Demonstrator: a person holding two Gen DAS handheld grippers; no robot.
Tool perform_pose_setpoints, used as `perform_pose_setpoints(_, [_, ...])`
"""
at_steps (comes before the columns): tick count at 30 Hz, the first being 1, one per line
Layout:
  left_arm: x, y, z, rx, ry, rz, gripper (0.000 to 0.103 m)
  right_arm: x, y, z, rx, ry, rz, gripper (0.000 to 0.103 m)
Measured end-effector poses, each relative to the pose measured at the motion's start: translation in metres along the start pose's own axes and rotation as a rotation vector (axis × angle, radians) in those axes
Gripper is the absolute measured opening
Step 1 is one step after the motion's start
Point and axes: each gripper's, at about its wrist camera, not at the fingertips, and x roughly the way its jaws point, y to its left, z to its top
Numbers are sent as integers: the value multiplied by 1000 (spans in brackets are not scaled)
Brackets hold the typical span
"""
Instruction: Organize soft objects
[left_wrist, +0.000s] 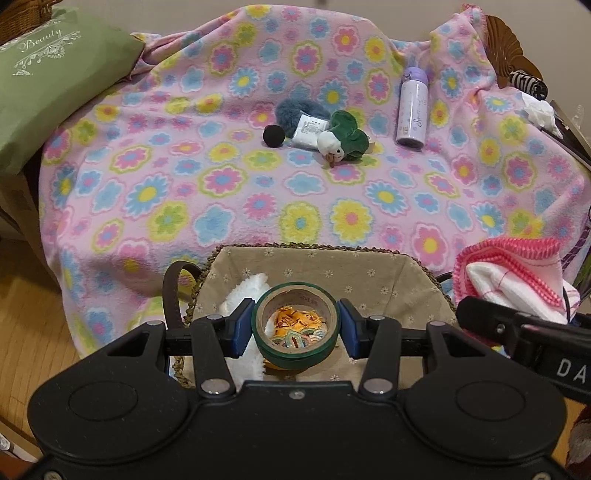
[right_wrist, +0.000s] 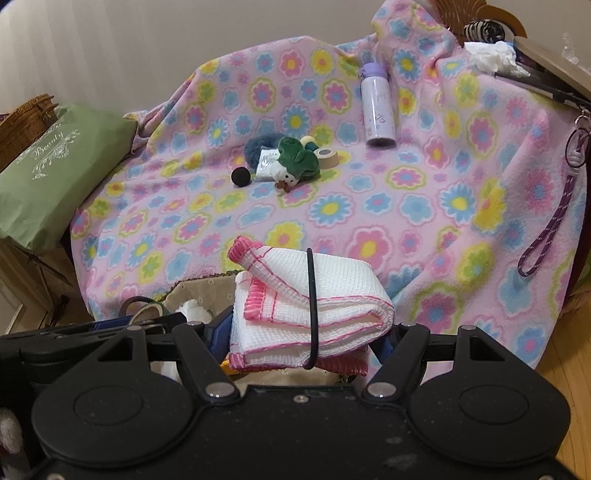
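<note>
My left gripper (left_wrist: 295, 328) clamps one green tape roll (left_wrist: 295, 360) over one basket (left_wrist: 424, 273), frame bottom. My right gripper (right_wrist: 306, 339) grips one folded pink-edged cloth (right_wrist: 314, 295); one plush bird (right_wrist: 295, 162) and one bottle (right_wrist: 376, 107) sit upper centre.

A blanket-draped seat against a plain wall

A pink flowered blanket (left_wrist: 229, 177) covered the furniture; a green cushion (left_wrist: 48, 88) leaned at its left, wicker (right_wrist: 26, 118) showed behind, pale wall (right_wrist: 147, 44) above, and wooden floor (left_wrist: 33, 314) below.
</note>
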Motion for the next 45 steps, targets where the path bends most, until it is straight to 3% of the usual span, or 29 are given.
perform_pose_setpoints(15, [2, 0, 0, 2, 6, -3, 47, 6, -1, 0, -10, 33, 23, 72])
perform_pose_setpoints(22, [3, 0, 0, 0, 3, -4, 55, 7, -1, -2, -10, 38, 29, 73])
perform_pose_setpoints(45, [1, 3, -1, -14, -2, 11, 60, 3, -1, -2, -24, 11, 41, 77])
